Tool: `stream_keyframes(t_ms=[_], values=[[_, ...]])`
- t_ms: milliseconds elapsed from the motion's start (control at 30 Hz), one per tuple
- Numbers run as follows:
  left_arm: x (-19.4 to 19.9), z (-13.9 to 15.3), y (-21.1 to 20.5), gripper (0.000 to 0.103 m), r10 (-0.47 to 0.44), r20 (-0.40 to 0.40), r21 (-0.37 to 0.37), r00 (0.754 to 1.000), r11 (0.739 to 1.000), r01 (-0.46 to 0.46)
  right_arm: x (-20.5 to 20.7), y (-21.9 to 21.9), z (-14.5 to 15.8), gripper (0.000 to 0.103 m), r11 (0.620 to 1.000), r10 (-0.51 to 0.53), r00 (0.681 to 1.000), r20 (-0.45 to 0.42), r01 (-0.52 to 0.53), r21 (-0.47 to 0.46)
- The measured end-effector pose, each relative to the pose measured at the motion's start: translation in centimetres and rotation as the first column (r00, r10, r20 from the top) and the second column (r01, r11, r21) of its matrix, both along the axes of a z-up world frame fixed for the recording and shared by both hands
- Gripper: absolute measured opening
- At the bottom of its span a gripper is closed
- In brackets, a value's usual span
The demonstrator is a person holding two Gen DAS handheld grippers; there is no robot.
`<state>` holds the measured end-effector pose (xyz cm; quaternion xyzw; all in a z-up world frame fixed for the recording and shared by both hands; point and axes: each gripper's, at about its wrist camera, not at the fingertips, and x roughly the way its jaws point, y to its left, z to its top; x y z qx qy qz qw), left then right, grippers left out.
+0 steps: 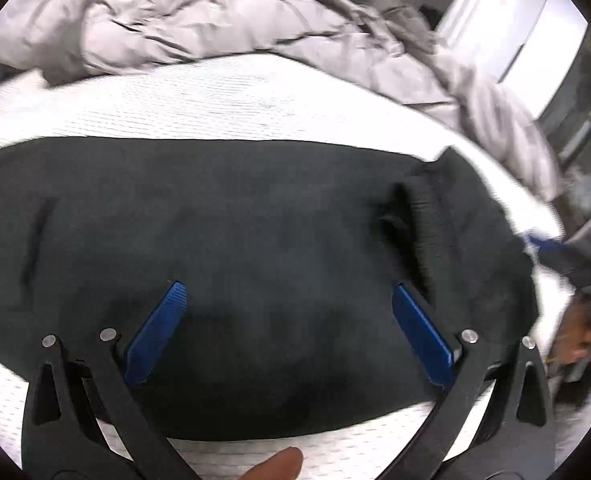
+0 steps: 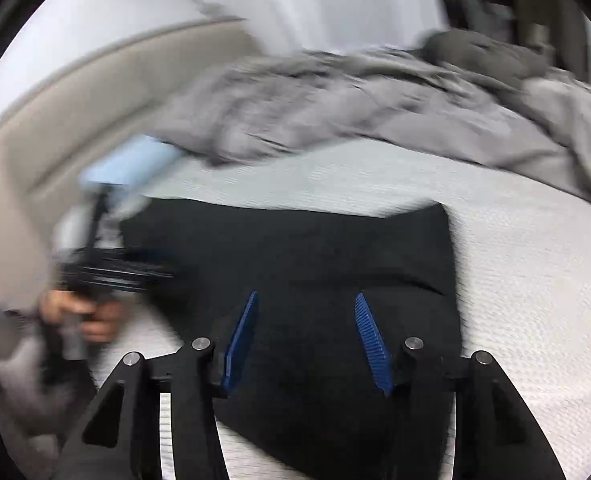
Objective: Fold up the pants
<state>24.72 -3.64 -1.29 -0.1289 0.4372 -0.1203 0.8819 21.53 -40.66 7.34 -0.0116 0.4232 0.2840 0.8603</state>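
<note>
Your black pants (image 2: 295,264) lie folded into a soft, matte rectangle flat on the white ribbed mattress (image 2: 527,280), with a ribbed cuff or waistband bunched at one end; beyond the pants a crumpled grey duvet (image 2: 335,104) is heaped, and past that stand a beige padded headboard (image 2: 55,120) and pale walls, all blurred. Your left gripper (image 1: 289,300) hangs over the pants with its blue ridged pads spread wide and nothing between them. Your right gripper (image 2: 305,304) hangs over the pants too, jaws partly open and gripping nothing.
</note>
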Motion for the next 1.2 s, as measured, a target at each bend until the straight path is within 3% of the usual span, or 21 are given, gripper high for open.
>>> stream_keyframes(t_ms=[67, 133, 200, 267, 367, 433, 500, 567, 667, 833, 967, 1033, 1133, 1200], values=[[0.3, -0.2, -1.1, 0.088, -0.058, -0.023, -0.1, 0.998, 0.993, 0.055, 0.1, 1.1, -2.7, 0.052, 0.999, 0.021, 0.998, -0.059, -0.023, -0.044], [0.9, -0.8, -2.3, 0.072, -0.128, -0.074, -0.22, 0.989, 0.969, 0.109, 0.5, 2.1, -4.5, 0.052, 0.995, 0.025, 0.996, -0.083, -0.032, -0.094], [1.3, -1.4, -3.6, 0.068, -0.201, -0.103, -0.304, 0.974, 0.939, 0.162, 0.3, 1.4, -4.5, 0.052, 0.998, 0.018, 0.996, -0.084, -0.022, -0.058], [2.0, -2.0, -5.1, 0.068, -0.241, -0.136, -0.294, 0.961, 0.936, 0.193, 0.3, 0.6, -3.4, 0.052, 1.0, 0.01, 0.997, -0.07, -0.012, -0.028], [3.0, -3.4, -6.5, 0.068, -0.222, -0.167, -0.28, 0.961, 0.945, 0.17, -0.4, -0.1, -3.1, 0.052, 1.0, -0.002, 0.997, -0.073, 0.001, -0.015], [3.6, -3.7, -6.7, 0.068, -0.203, -0.155, -0.31, 0.967, 0.939, 0.148, -0.2, 0.3, -3.5, 0.052, 1.0, -0.004, 0.997, -0.082, 0.002, -0.025], [4.1, -4.0, -6.8, 0.061, -0.175, -0.147, -0.362, 0.974, 0.925, 0.111, -0.3, 0.4, -3.7, 0.052, 0.999, 0.0, 0.997, -0.079, -0.002, -0.035], [4.7, -4.4, -6.8, 0.024, -0.12, -0.157, -0.373, 0.98, 0.926, 0.053, -0.5, 0.2, -3.6, 0.053, 1.0, 0.0, 0.997, -0.075, -0.003, -0.029], [5.4, -4.3, -6.3, 0.01, -0.079, -0.143, -0.411, 0.987, 0.912, 0.013, -0.7, -0.6, -3.7, 0.054, 1.0, -0.008, 0.997, -0.073, 0.007, -0.016], [4.9, -0.4, -4.6, 0.006, -0.054, -0.017, -0.358, 0.998, 0.933, 0.044, -1.0, -1.1, -3.2, 0.054, 1.0, -0.023, 0.998, -0.064, 0.023, -0.001], [4.2, 2.3, -0.2, 0.006, 0.043, 0.032, -0.268, 0.999, 0.963, -0.033, -0.9, -0.9, -3.1, 0.054, 1.0, -0.028, 0.997, -0.066, 0.029, 0.007], [4.3, 2.0, 2.3, 0.006, 0.114, 0.015, -0.179, 0.993, 0.978, -0.11, -0.8, -0.5, -3.3, 0.054, 1.0, -0.016, 0.997, -0.073, 0.016, 0.0], [5.5, -1.1, 4.2, 0.009, 0.176, -0.101, -0.082, 0.979, 0.979, -0.185, -0.7, 0.1, -3.8, 0.056, 1.0, 0.003, 0.996, -0.087, -0.004, -0.013], [5.1, -2.6, 5.5, 0.009, 0.216, -0.126, -0.069, 0.968, 0.972, -0.226, -0.7, 0.2, -3.7, 0.058, 1.0, 0.001, 0.996, -0.09, -0.003, -0.021]])
